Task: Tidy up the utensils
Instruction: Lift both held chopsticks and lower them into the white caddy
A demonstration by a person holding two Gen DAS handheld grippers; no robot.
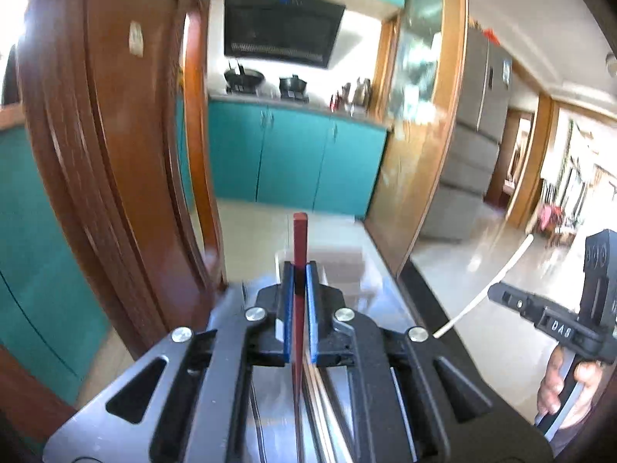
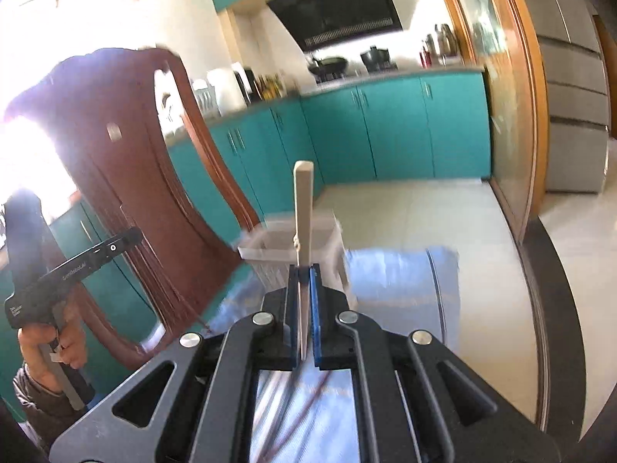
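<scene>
Teal kitchen cabinets (image 1: 293, 154) behind, each hand-held gripper clamps a chopstick pointing forward: left (image 1: 300, 270) red (image 1: 300, 239), right (image 2: 304, 274) pale (image 2: 302, 208).

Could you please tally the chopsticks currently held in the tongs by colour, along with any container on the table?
Red chopstick, held in the left tongs: 1
Cream chopstick, held in the right tongs: 1
Clear plastic container on the table: 1
Total: 3
</scene>
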